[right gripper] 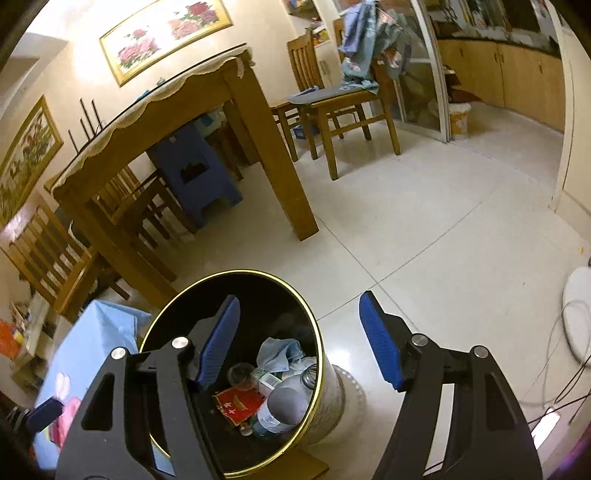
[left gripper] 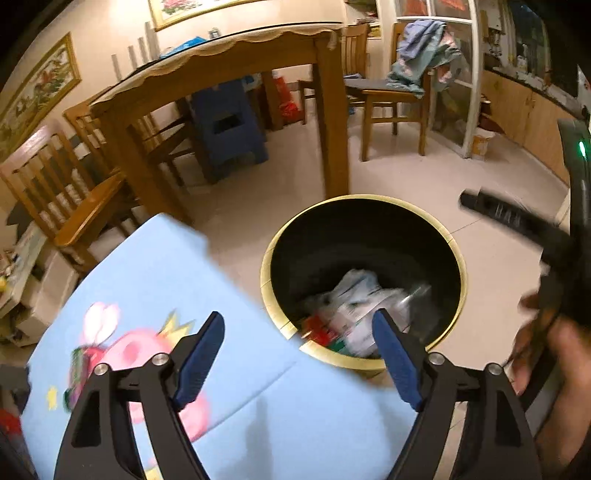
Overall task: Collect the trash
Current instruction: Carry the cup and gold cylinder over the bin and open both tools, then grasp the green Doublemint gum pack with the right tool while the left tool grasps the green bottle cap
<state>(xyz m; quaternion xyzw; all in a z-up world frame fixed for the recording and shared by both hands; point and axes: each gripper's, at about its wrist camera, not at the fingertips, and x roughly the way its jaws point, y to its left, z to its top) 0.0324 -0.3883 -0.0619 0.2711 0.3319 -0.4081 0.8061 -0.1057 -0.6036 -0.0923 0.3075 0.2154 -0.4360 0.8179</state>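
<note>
with both sets of jaws spread wide and nothing between them, hanging over a round bin on the pale tiled floor. left gripper above the near edge of a light-blue bench cover printed with a pink cartoon pig, its right blue pad in line with the bin's near rim. right gripper directly above the same bin, left pad over the black interior, right pad out over bare tiles.

inside the bin, black-lined with a gold rim: a crumpled blue-white tissue or mask, a clear bottle lying against the wall, a small clear cup, a red packet. same heap seen blurred from the left wrist view as white and red scraps.

right hand at the right edge of the left view, wrapped round a black handle, motion-blurred.

beyond: a wooden dining table with a scalloped cloth, a blue plastic stool underneath it, wooden chairs with clothes piled on one, framed flower pictures on the wall, white cables on the floor at far right.
</note>
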